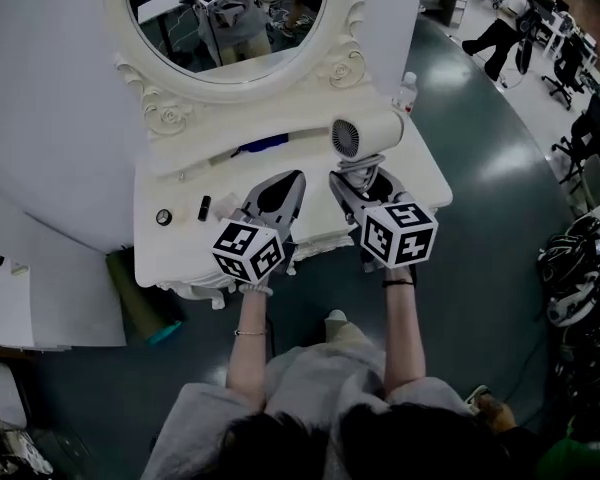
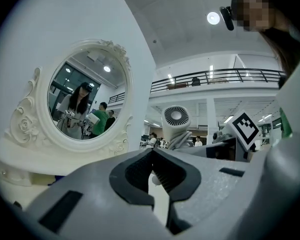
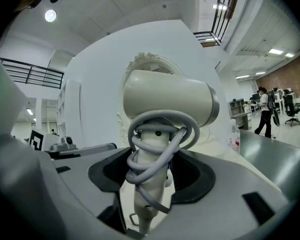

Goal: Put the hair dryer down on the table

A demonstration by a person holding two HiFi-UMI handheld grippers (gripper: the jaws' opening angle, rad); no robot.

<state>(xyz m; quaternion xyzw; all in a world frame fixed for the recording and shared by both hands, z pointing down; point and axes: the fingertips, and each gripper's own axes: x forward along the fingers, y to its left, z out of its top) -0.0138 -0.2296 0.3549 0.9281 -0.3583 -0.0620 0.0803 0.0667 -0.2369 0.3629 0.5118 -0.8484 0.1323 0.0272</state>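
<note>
The right tongs (image 1: 363, 180) pinch the cord-wrapped handle of a cream hair dryer (image 1: 366, 135), upright over the white counter (image 1: 425, 176). Just beside them, the left tongs (image 1: 292, 181) are pressed together, empty.

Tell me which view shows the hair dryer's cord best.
The right gripper view: the hair dryer fills the centre, its grey cord wound round the handle. The left gripper view shows it small and far, the head view small from above; in both the cord barely shows.
</note>
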